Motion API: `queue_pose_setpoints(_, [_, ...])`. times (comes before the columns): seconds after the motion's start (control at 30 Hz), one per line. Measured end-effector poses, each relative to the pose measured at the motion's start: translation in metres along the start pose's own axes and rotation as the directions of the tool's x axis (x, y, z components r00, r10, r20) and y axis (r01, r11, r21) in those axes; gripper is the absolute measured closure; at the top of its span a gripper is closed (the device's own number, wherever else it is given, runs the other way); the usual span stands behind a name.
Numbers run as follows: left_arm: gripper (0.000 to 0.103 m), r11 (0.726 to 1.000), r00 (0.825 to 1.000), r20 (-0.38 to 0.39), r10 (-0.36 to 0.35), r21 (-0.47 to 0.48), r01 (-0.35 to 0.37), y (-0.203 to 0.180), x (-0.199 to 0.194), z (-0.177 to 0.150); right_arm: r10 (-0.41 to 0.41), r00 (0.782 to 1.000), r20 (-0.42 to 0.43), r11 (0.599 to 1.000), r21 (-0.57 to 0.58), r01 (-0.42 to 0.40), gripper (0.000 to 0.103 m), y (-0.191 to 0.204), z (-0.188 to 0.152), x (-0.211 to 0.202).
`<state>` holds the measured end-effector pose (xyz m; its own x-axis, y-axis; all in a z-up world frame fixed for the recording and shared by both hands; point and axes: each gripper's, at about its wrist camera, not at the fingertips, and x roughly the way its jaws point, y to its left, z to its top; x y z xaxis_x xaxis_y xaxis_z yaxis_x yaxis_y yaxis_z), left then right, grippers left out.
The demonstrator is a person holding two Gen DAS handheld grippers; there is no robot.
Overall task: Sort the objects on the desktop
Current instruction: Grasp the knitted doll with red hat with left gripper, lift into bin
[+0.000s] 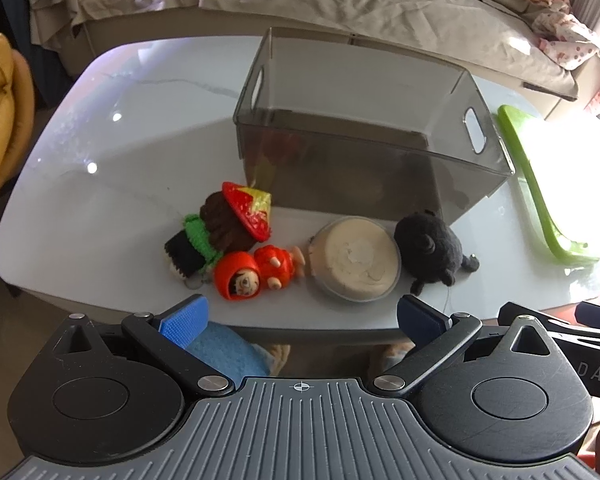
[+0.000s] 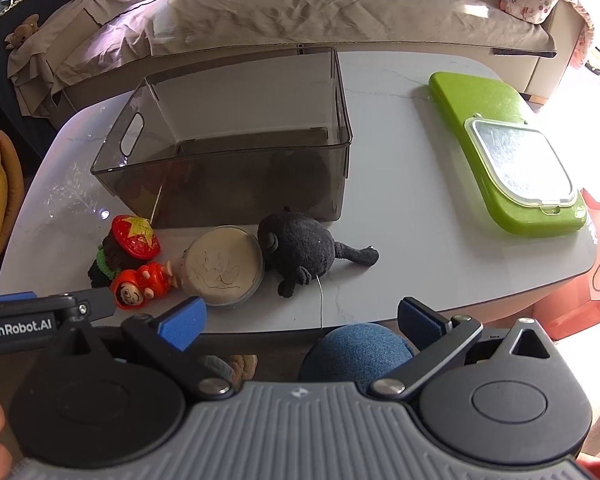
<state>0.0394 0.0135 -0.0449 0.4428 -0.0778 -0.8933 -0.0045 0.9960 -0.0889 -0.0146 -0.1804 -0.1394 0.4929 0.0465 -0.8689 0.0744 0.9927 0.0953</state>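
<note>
We find the left gripper (image 1: 302, 318) with its blue-padded jaws spread wide and holding nothing, hovering at the near edge of the pale grey marble-patterned table (image 1: 112, 128). The right gripper (image 2: 302, 320) stands likewise, jaws parted and empty, just beside the left one, above a knee in blue fabric (image 2: 356, 350). On the table a smoky translucent plastic storage bin with cut-out handles (image 1: 340, 128) stands upright, and we can make out nothing definite inside it. Four items lie in a row in front of the bin's near wall: a brown crocheted doll with a red and yellow conical hat and green scarf (image 1: 224, 228), a small orange plastic figurine lying on its side (image 1: 256, 270) and touching the doll, a round clear tub of cream-coloured putty (image 1: 356, 260) just beside the figurine, and a black plush animal (image 1: 432, 250) resting against the tub. Well apart to the right lies a flat green plastic case with a clear lid panel (image 2: 512, 152). A sofa draped in beige cloth (image 2: 300, 4) stands beyond the table.
</note>
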Motion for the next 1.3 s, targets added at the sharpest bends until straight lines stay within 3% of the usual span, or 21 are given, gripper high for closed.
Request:
queue_pose_setpoints(0.07, [0.000,0.999,0.999,0.023,-0.031,0.011,0.031,0.006,0.003,0.002,-0.002,1.000,-0.007,1.000,0.002,0.002,0.000,-0.001,0.001,0.004])
queue_pose_setpoints(0.17, [0.000,0.997,0.991,0.117,-0.066,0.033,0.063,0.027,0.009,0.008,0.007,1.000,0.019,1.000,0.029,-0.007,0.000,-0.008,0.002,0.007])
queue_pose_setpoints(0.27, [0.000,0.998,0.960,0.280,0.010,0.063,-0.028,0.055,0.018,0.008,0.020,0.988,0.154,0.995,0.093,-0.035,0.000,-0.023,-0.001,0.001])
queue_pose_setpoints(0.33, [0.000,0.985,0.926,0.370,0.074,0.119,-0.127,0.069,0.031,0.005,0.013,0.956,0.293,0.983,0.173,-0.066,0.000,-0.035,-0.006,-0.003])
queue_pose_setpoints(0.37, [0.000,0.975,0.918,0.387,0.083,0.157,-0.154,0.075,0.041,0.003,0.024,0.928,0.373,0.972,0.209,-0.109,0.000,-0.042,-0.011,-0.003])
queue_pose_setpoints(0.43, [0.000,0.956,0.919,0.387,0.068,0.239,-0.172,0.085,0.060,0.000,0.098,0.830,0.549,0.949,0.200,-0.244,0.000,-0.055,-0.022,0.000])
queue_pose_setpoints(0.47, [0.000,0.949,0.929,0.368,0.044,0.274,-0.154,0.088,0.070,-0.001,0.116,0.798,0.592,0.949,0.172,-0.265,0.000,-0.058,-0.023,0.003])
queue_pose_setpoints(0.53, [0.000,0.938,0.943,0.331,0.013,0.323,-0.127,0.089,0.090,-0.002,0.112,0.777,0.620,0.967,0.112,-0.229,0.000,-0.057,-0.022,0.008])
queue_pose_setpoints(0.6, [0.000,0.916,0.947,0.320,-0.028,0.387,-0.104,0.084,0.106,-0.002,0.076,0.772,0.631,0.987,0.062,-0.148,0.000,-0.050,-0.018,0.013])
queue_pose_setpoints(0.67, [0.000,0.887,0.948,0.308,-0.080,0.456,-0.074,0.078,0.121,-0.002,0.075,0.751,0.656,0.994,0.010,-0.109,0.000,-0.046,-0.016,0.015])
queue_pose_setpoints(0.7, [0.000,0.871,0.950,0.293,-0.112,0.489,-0.048,0.074,0.130,-0.004,0.092,0.750,0.655,0.993,-0.008,-0.116,0.000,-0.045,-0.015,0.016])
queue_pose_setpoints(0.8, [0.000,0.852,0.960,0.236,-0.151,0.524,0.005,0.064,0.153,-0.001,0.156,0.780,0.606,0.980,0.003,-0.198,0.000,-0.050,-0.009,0.022])
queue_pose_setpoints(0.9, [0.000,0.880,0.981,0.142,-0.129,0.473,0.048,0.062,0.176,0.011,0.231,0.775,0.588,0.949,0.039,-0.313,0.000,-0.063,-0.012,0.029])
queue_pose_setpoints(1.0, [0.001,0.914,0.993,0.062,-0.096,0.400,0.063,0.067,0.193,0.018,0.259,0.795,0.549,0.925,0.095,-0.367,0.000,-0.075,-0.013,0.039])
queue_pose_setpoints(1.07, [0.015,0.932,0.994,0.030,-0.106,0.351,0.089,0.076,0.197,0.019,0.263,0.806,0.530,0.916,0.124,-0.381,0.000,-0.082,-0.016,0.045])
queue_pose_setpoints(1.1, [0.027,0.938,0.995,0.031,-0.100,0.335,0.083,0.079,0.196,0.020,0.258,0.812,0.524,0.915,0.137,-0.379,0.000,-0.085,-0.017,0.048])
queue_pose_setpoints(1.23, [0.029,0.958,0.995,-0.025,-0.100,0.268,0.103,0.096,0.181,0.022,0.249,0.823,0.511,0.906,0.177,-0.384,0.000,-0.098,-0.021,0.056])
queue_pose_setpoints(1.3, [0.030,0.962,0.994,-0.021,-0.109,0.249,0.111,0.105,0.154,0.022,0.255,0.821,0.512,0.899,0.188,-0.396,0.000,-0.103,-0.023,0.058])
